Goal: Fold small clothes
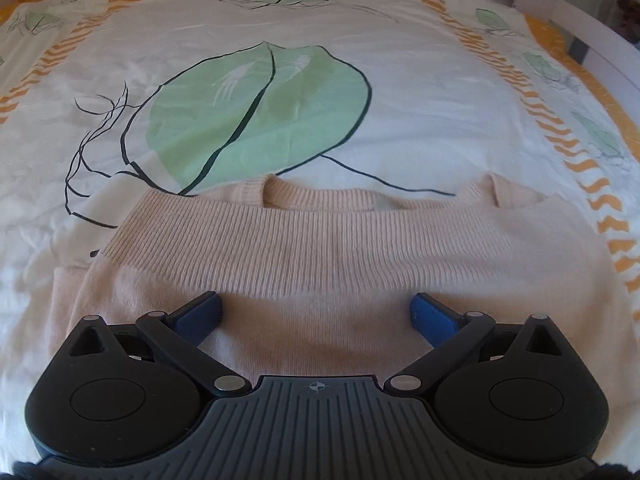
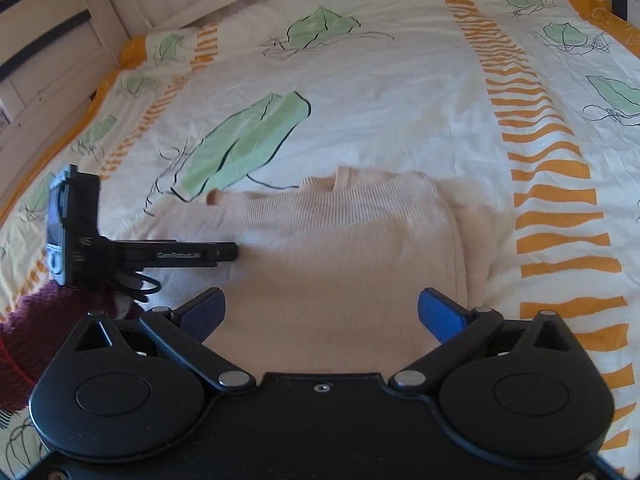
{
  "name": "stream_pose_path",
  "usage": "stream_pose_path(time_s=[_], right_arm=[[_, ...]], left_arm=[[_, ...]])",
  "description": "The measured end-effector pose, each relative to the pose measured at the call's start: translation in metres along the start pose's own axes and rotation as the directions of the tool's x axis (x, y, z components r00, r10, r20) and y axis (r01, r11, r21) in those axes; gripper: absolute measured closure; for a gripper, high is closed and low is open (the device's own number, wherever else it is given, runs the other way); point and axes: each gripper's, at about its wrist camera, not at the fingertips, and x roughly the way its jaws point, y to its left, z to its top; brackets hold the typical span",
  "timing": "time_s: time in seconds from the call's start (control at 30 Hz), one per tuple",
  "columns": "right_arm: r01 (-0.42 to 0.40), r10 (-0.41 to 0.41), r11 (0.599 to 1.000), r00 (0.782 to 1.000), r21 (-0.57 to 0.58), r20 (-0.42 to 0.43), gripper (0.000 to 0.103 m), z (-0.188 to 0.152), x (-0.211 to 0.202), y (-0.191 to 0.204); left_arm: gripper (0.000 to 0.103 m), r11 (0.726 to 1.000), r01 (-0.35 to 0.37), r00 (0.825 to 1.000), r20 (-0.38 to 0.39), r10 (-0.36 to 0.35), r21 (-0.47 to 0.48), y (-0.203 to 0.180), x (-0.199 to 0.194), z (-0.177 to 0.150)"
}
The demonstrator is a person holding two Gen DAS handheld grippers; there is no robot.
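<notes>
in the left wrist view we see the left tongs (image 1: 316, 314) spread wide at the bottom centre of the frame, the blue pads (image 1: 198, 316) far apart and nothing between them but the knit below. they hover over the pink sweater (image 1: 320, 264), and we cannot tell whether the pads touch the cloth.

in the right wrist view the right tongs (image 2: 322, 312) are likewise wide open at the bottom centre, gripping nothing, with the same sweater (image 2: 340, 248) filling the gap between the pads. at the left edge of this frame the left tongs (image 2: 230, 251) show from the side as a thin black arm reaching in toward the sweater's left edge, with a sleeve of dark red knit (image 2: 24, 336) below it in the lower left corner.

the sweater lies on the bed in the middle of both frames, its ribbed band folded over across the width and a ribbed cuff or collar edge peeking out along its upper edge. in the right wrist view a paler layer of it sticks out to the right of the folded body.

under it spreads the duvet cover (image 1: 420, 100), white with large green leaves (image 1: 256, 116) above the sweater and orange wavy stripes (image 2: 552, 184) down the right side. a pale wooden bed frame (image 2: 120, 4) runs along the upper left of the right wrist view.
</notes>
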Motion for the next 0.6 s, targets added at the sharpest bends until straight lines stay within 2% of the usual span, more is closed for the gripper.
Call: stream_pose_path(time_s=[0.2,0.43,0.6], right_arm=[[-0.059,0.056,0.993,0.998,0.105,0.034,0.001,0.008,-0.008,-0.014],[-0.102,0.093,0.960,0.995,0.260,0.045,0.001,0.011,-0.009,-0.041],[-0.083,0.074,0.928,0.996,0.363,0.040,0.001,0.012,-0.009,-0.063]], left_arm=[[0.000,1.000,-0.027,0.999,-0.028,0.027,-0.013,-0.003,0.011,0.012],[0.000,0.998,-0.060,0.997,-0.042,0.060,-0.003,-0.009,0.018,0.024],[0.000,1.000,-0.004,1.000,0.014,0.004,-0.024,-0.012,-0.009,0.025]])
